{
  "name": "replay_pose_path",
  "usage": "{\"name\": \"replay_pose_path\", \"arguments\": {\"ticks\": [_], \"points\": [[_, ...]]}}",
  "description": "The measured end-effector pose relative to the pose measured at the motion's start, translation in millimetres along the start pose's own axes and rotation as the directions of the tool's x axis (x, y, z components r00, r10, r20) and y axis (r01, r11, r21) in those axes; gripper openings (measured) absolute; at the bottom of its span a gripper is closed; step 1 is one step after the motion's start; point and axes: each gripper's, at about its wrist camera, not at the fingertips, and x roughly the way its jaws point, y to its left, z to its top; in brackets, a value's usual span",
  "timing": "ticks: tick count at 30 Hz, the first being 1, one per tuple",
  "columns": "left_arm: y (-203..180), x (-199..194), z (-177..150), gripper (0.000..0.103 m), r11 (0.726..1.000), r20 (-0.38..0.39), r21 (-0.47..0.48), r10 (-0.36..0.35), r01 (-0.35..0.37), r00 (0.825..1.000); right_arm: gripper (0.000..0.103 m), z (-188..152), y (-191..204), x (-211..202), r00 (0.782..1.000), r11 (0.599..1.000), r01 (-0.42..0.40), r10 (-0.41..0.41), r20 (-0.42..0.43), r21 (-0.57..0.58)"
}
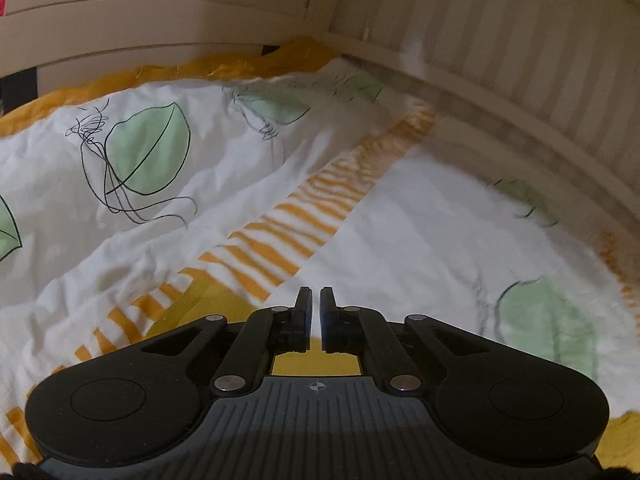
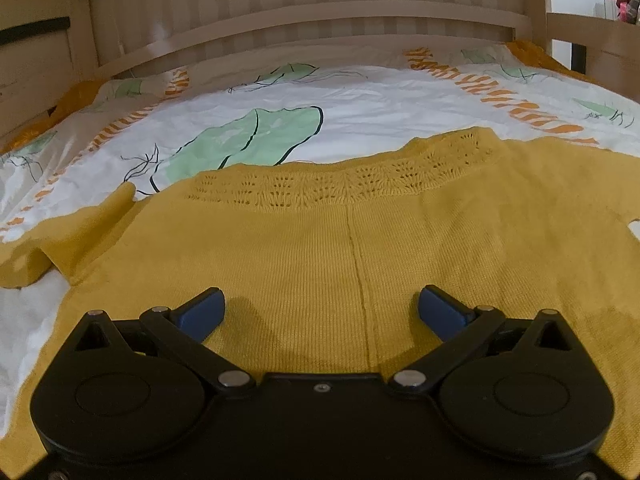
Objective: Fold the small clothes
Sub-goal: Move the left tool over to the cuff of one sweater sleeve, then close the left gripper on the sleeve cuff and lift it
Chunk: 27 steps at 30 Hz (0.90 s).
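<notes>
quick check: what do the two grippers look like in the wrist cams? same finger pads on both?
Both are black, with two round lobes and linkage arms on silver pivot pins. The left gripper has black fingers and a ribbed grey plate bearing a small crosshair mark. The right gripper has blue pads. No cables or sleeves show.

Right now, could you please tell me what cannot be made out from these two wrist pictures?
- Left wrist view: whether the left gripper, fingers together, pinches the yellow knit garment; its body hides the cloth beneath.
- Left wrist view: the bed's right side and headboard are motion-blurred.
- Right wrist view: the garment's near hem is hidden by the open right gripper; its right sleeve is cut off.
</notes>
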Motion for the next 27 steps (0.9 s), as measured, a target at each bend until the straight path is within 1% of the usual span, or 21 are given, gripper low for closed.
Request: {"name": "replay_pose_path", "arguments": {"ticks": [1, 2, 3, 4, 5, 6, 8, 11, 15, 17, 23, 27], "points": [[4.9, -2.0, 1.1, 0.006, 0.999, 0.005, -0.028, -0.040, 0.040, 0.999, 0.103, 0.0, -1.1, -0.3, 1.000, 1.000, -0.005, 0.005, 0.001, 0.005], [10.5, -3.3, 0.8, 0.013, 0.995, 0.011, -0.056, -0.078, 0.078, 0.997, 0.103, -0.1, -2.1, -0.6, 1.000, 1.000, -0.010, 0.010, 0.003, 0.011], [16.9, -3.6, 0.0, 0.033, 0.991, 0.014, -0.086, -0.098, 0.099, 0.995, 0.103, 0.0, -2.6, -1.0, 1.000, 1.000, -0.015, 0.015, 0.004, 0.015], [22.2, -2.3, -1.0, 0.045, 0.990, 0.014, -0.109, -0.091, 0.092, 0.996, 0.103, 0.1, -2.9, -1.1, 1.000, 1.000, -0.017, 0.017, 0.005, 0.017], [29.3, -1.1, -3.6, 0.065, 0.989, 0.021, -0.126, -0.070, 0.073, 0.997, 0.103, 0.1, -3.1, -1.3, 1.000, 1.000, -0.020, 0.020, 0.005, 0.019], [35.1, 0.7, -5.8, 0.074, 0.990, 0.026, -0.131, -0.057, 0.060, 0.998, 0.103, -0.1, -3.5, -1.2, 1.000, 1.000, -0.022, 0.022, 0.006, 0.021], [47.1, 6.9, -10.1, 0.075, 0.992, 0.014, -0.120, -0.041, 0.043, 0.999, 0.103, 0.2, -3.3, -1.3, 1.000, 1.000, -0.022, 0.022, 0.004, 0.021], [64.3, 17.7, -16.2, 0.077, 0.993, -0.030, -0.116, -0.013, 0.010, 0.999, 0.103, 1.0, -2.8, -1.9, 1.000, 1.000, -0.024, 0.024, 0.003, 0.020], [84.4, 31.0, -27.5, 0.081, 0.989, -0.071, -0.147, -0.020, 0.010, 0.997, 0.103, 2.4, -5.7, -3.2, 0.999, 0.999, -0.040, 0.040, 0.001, 0.037], [92.0, 38.5, -32.4, 0.081, 0.986, -0.083, -0.164, -0.020, 0.007, 0.996, 0.103, 2.7, -6.3, -3.4, 0.999, 0.998, -0.045, 0.045, 0.000, 0.043], [107.5, 60.4, -44.4, 0.081, 0.971, -0.116, -0.237, -0.059, 0.030, 0.992, 0.103, 3.4, -5.8, -3.1, 0.999, 0.999, -0.040, 0.040, -0.004, 0.036], [106.7, 72.8, -46.2, 0.081, 0.969, -0.100, -0.240, -0.081, 0.055, 0.992, 0.103, 3.7, -5.2, -3.1, 0.999, 0.999, -0.039, 0.039, -0.007, 0.034]]}}
